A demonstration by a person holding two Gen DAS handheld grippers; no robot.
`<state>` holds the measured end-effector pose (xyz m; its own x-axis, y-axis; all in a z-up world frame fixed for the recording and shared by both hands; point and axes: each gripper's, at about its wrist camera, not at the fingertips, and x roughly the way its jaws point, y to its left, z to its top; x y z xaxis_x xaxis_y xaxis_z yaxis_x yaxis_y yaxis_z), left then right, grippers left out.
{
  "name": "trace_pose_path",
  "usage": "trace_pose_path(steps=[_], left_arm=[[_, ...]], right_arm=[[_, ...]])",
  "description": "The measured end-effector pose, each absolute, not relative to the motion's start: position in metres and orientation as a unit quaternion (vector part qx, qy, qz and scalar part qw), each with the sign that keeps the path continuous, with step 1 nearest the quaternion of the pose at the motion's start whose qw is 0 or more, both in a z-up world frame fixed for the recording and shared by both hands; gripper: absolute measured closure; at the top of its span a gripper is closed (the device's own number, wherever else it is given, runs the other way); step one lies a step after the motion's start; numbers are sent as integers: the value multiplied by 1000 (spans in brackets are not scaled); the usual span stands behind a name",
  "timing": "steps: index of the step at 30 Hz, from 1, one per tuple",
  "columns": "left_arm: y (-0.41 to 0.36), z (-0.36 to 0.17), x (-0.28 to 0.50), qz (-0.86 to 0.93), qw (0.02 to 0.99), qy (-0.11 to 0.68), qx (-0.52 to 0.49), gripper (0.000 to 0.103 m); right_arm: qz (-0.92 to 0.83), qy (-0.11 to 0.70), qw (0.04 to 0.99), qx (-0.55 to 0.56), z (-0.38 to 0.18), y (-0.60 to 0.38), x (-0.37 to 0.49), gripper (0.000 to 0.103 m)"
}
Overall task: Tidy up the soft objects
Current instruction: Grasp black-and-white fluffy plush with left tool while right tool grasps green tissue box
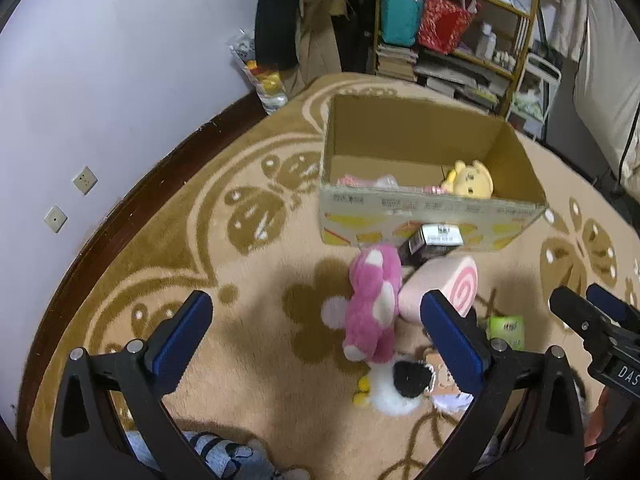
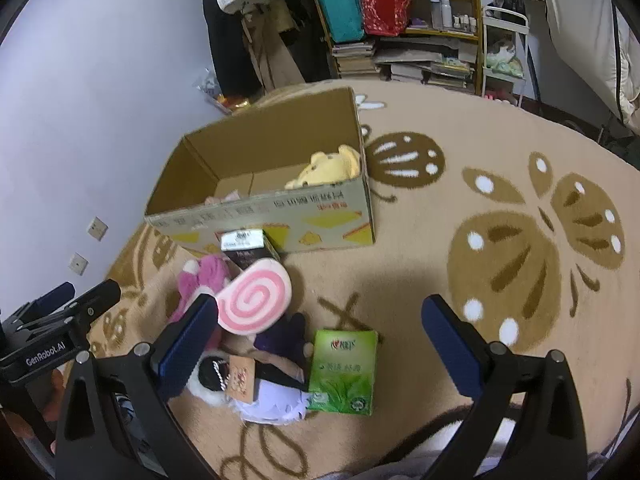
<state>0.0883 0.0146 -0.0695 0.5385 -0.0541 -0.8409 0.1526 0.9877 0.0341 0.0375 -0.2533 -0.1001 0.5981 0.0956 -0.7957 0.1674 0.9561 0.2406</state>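
An open cardboard box (image 1: 432, 216) (image 2: 280, 216) stands on the carpet with a yellow plush (image 1: 472, 179) (image 2: 328, 168) and a small pink item (image 1: 360, 181) inside. In front of it lie a pink-and-white plush (image 1: 372, 304) (image 2: 200, 280), a pink swirl-roll cushion (image 1: 444, 286) (image 2: 254, 300) and a doll with a black head and white fur (image 1: 400, 388) (image 2: 248, 380). My left gripper (image 1: 320, 340) hovers open above the plush and doll. Open too, my right gripper (image 2: 316, 344) hangs over the green carton (image 2: 344, 372) (image 1: 506, 330), empty.
A dark box (image 1: 432, 242) (image 2: 248, 250) leans against the cardboard box's front. A shelf (image 1: 460, 32) (image 2: 404, 20) with books, bags and bottles stands at the back. The white wall (image 1: 120, 80) runs along the left. Patterned carpet (image 2: 500, 240) spreads to the right.
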Motion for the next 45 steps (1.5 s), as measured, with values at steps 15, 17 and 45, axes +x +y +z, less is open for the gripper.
trace_pose_path(steps=[15, 17, 45], left_arm=[[-22, -110, 75, -79, 840, 527, 101, 0], [-25, -113, 74, -82, 838, 530, 103, 0], [-27, -173, 84, -91, 777, 614, 102, 0]], right_arm=[[-40, 510, 846, 147, -139, -251, 48, 9], [-42, 519, 841, 145, -145, -250, 49, 11], [-62, 572, 801, 167, -185, -261, 61, 20]])
